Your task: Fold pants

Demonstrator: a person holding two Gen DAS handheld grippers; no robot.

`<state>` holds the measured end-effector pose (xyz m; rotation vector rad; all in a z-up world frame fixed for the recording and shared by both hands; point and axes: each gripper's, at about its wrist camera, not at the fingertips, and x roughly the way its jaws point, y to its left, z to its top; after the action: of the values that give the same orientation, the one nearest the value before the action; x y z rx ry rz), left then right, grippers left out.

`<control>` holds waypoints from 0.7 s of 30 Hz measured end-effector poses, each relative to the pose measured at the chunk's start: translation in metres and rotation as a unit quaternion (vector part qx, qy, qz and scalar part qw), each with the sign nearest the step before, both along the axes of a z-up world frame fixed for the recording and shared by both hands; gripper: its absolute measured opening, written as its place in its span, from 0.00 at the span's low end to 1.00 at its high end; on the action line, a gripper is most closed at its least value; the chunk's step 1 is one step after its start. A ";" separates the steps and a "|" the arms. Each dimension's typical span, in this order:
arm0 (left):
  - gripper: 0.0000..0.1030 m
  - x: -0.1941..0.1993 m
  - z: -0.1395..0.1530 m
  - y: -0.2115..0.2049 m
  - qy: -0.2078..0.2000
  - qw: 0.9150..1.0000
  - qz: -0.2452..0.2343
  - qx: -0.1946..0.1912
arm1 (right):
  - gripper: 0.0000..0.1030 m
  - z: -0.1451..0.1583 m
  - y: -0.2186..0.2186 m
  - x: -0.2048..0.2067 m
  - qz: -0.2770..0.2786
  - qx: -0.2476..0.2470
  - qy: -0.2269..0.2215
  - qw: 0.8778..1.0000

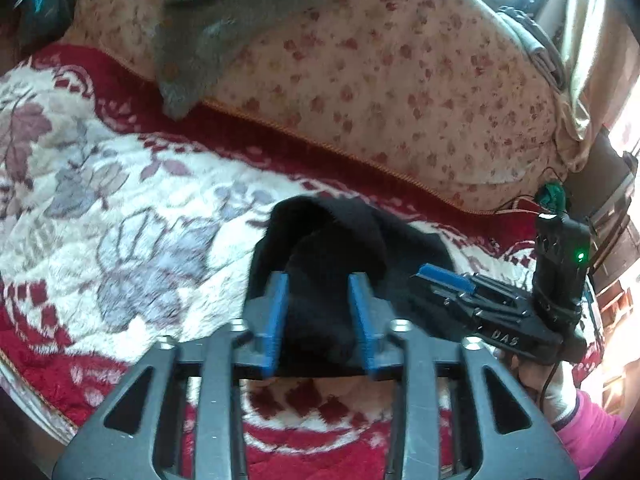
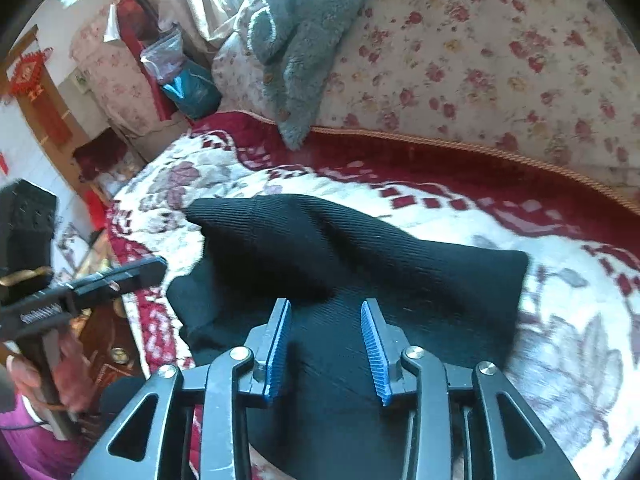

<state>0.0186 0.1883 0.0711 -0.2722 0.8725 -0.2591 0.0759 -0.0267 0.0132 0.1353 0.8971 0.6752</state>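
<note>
Red-and-cream floral blanket (image 1: 120,208) covers the bed, and beyond it a rose-print quilt (image 1: 380,92) is heaped along the far side with a grey fluffy garment (image 1: 192,40) draped down over its edge. Now to the action: the black pants (image 2: 352,252) lie bunched on the blanket, already folded into a short, thick bundle, ribbed knit showing in the right wrist view.

Left gripper (image 1: 320,308) sits over the near edge of that bundle. Its blue pads (image 1: 276,312) stand apart, black cloth showing in the gap between them, but the pads are not pressing on it; the jaws are parted and nothing is gripped. From this camera the pants hump up just beyond the fingertips, a fold rising toward the far side.

Right gripper (image 2: 326,344) is in the same posture: blue ribbed pads (image 2: 374,352) spread, hovering above the near part of the pants, the fabric lying flat beneath and between them with no pinch. The bundle stretches away from the fingertips, a raised ridge running from the far left toward the right corner.

Each camera catches the other tool. In the left wrist view the right gripper (image 1: 452,280) comes in from the right, touching the bundle's right edge, held by a hand (image 1: 536,376) with a pink sleeve (image 1: 588,428). In the right wrist view the left gripper (image 2: 152,268) pokes in from the left, beside the pants' left edge.
</note>
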 end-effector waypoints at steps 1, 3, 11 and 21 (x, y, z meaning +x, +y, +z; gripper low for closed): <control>0.53 0.001 0.002 -0.005 -0.008 1.000 -0.006 -0.005 | 0.34 0.001 -0.003 -0.001 -0.005 -0.002 -0.001 1.000; 0.54 0.003 0.006 -0.014 -0.018 1.000 -0.013 -0.010 | 0.34 0.005 -0.009 -0.004 -0.018 -0.006 -0.003 1.000; 0.54 0.028 -0.003 -0.049 -0.016 0.999 -0.035 -0.006 | 0.35 0.015 -0.028 -0.011 -0.046 -0.032 -0.018 0.998; 0.54 0.053 -0.035 -0.025 0.013 1.000 0.007 -0.024 | 0.39 0.007 -0.030 -0.013 -0.049 -0.037 -0.014 0.998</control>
<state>0.0714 0.1628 0.0357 -0.3257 0.8907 -0.2648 0.0630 -0.0564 0.0199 0.1027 0.8813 0.5504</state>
